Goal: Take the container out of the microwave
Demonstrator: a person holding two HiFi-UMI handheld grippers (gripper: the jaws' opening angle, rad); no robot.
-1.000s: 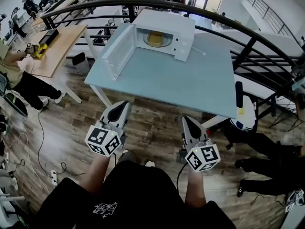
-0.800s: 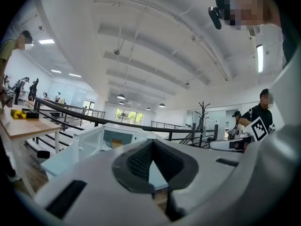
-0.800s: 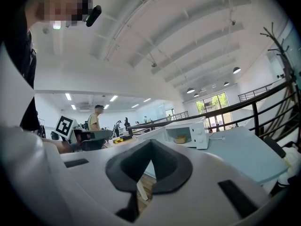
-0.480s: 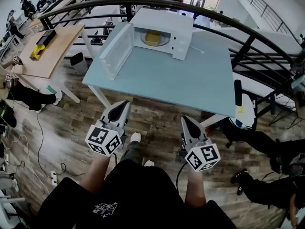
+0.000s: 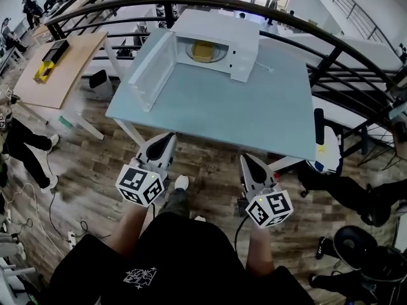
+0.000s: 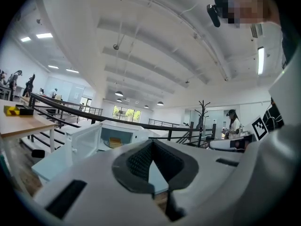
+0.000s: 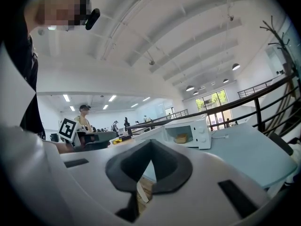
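Head view, then the two gripper views: container in microwave, both tongs clenched empty

Head view. Microwave [image 5: 219,40] stands at the far edge of a pale blue table [image 5: 222,110], with its door [image 5: 151,68] swung open to the left. The yellow container [image 5: 203,51] sits inside the cavity. The left gripper [image 5: 169,136] and right gripper [image 5: 245,159] are held side by side over the wood floor [image 5: 210,164]. Both are short of the table's near edge, well apart from the microwave, and point toward it.

Left gripper view. Jaws are closed tip to tip with nothing between them. The microwave [image 6: 124,134] is ahead to the left, with the container [image 6: 114,143] visible inside.

Right gripper view. Jaws are likewise clenched and empty. The microwave [image 7: 190,132] is ahead to the right, with the container [image 7: 180,138] in its cavity.
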